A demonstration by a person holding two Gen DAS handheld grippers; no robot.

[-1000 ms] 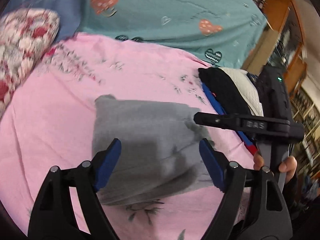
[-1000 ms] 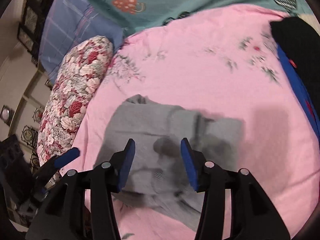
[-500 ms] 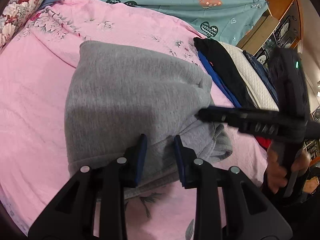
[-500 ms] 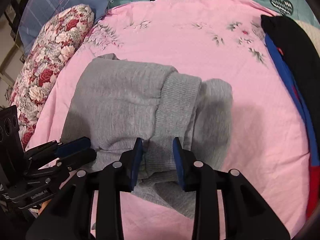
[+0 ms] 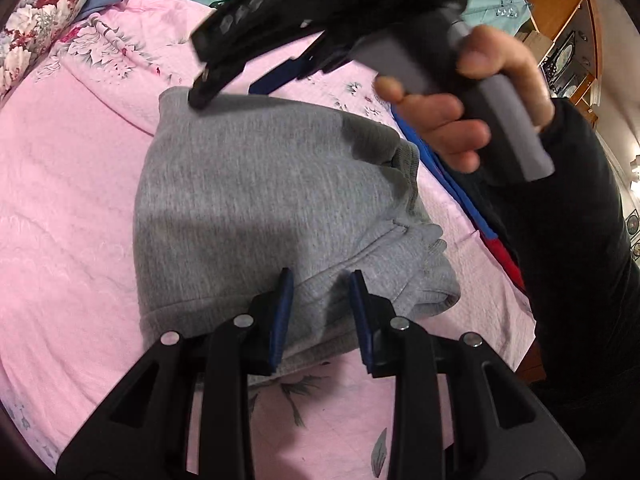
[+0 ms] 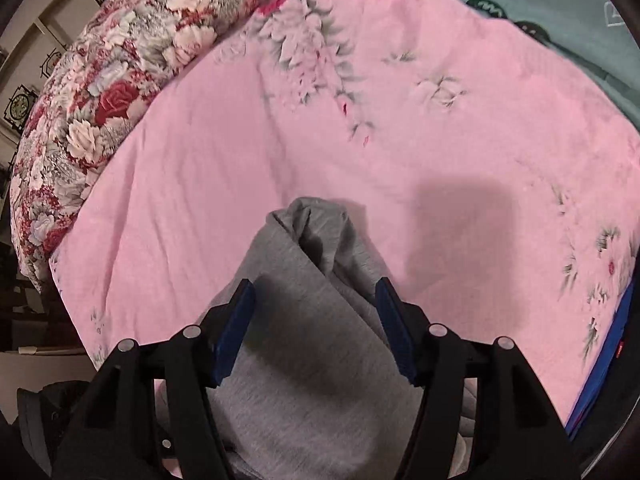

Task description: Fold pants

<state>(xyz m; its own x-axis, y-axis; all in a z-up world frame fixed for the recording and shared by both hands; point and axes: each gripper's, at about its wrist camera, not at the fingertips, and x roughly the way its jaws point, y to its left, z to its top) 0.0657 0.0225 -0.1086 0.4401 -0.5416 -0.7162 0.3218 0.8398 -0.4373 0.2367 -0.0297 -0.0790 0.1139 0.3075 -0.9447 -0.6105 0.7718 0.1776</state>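
The grey pants [image 5: 256,208] lie folded in a compact bundle on the pink floral bedspread [image 5: 60,208]. My left gripper [image 5: 320,304] sits at the bundle's near edge, jaws narrowly apart with grey cloth between the blue pads, not clamped. My right gripper [image 6: 314,320] is open over the bundle's far corner [image 6: 316,236], pads either side of the cloth. In the left wrist view the right gripper [image 5: 224,76] reaches across from the upper right, its tip at the far left corner.
A stack of folded clothes, black, blue and red [image 5: 472,208], lies right of the pants. A floral pillow [image 6: 100,80] lies at the left, a teal heart-print sheet [image 6: 580,12] behind. Wooden furniture [image 5: 568,32] stands at the far right.
My right gripper left the near edge, swung to the bundle's far corner and opened wider. My left gripper stayed at the near edge and opened slightly. The bundle looks flatter.
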